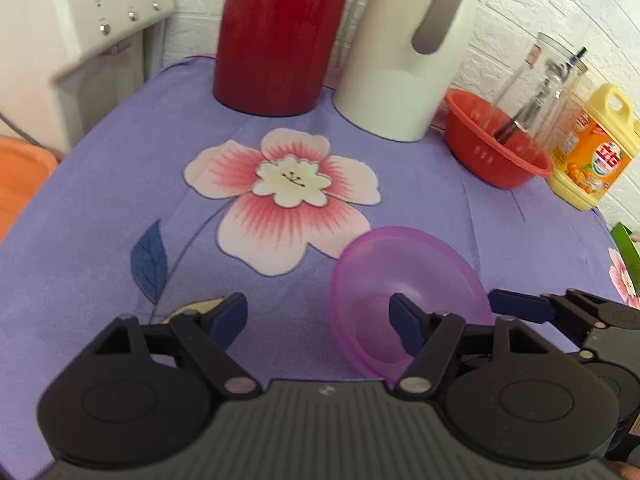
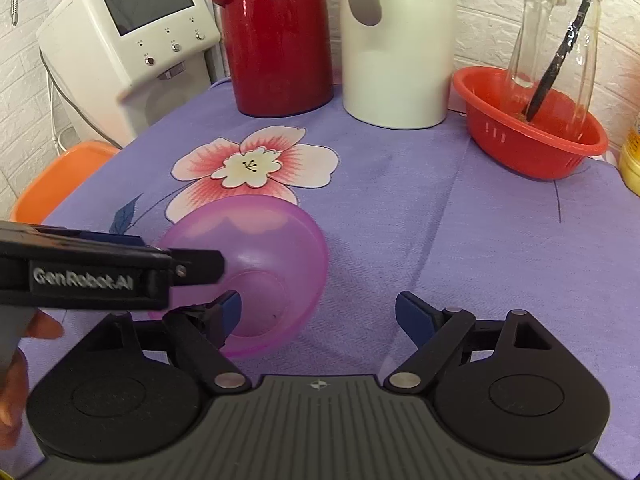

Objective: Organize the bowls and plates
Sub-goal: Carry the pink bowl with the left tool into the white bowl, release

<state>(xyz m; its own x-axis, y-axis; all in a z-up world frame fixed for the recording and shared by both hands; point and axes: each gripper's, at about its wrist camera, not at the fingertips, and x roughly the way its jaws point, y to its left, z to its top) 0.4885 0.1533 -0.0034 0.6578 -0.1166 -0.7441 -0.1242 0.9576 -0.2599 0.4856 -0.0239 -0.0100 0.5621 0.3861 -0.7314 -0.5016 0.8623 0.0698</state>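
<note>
Purple, see-through plastic, the small round bowl sits tilted on the lilac cloth with the printed pink flower, just in front of that flower's lower petals and well apart from the red plastic colander at the back. Both tools are gathered round it. The left gripper has its blue-padded fingers spread, one of them over or inside the bowl's hollow and the other out over bare cloth on the flower's stem side, so nothing is clamped. The right gripper stands wide too, with one pad at the bowl's near rim and the other over empty cloth; it grips nothing either. To my eye the step is taking hold of this bowl, and one tool should do it: bring a finger inside the wall and its partner outside, then close on the rim squarely. The thin wall looks slippery and the bowl leans, so a slanting pinch may flip it or push it toward the flower. I see no plates in either view.
</note>
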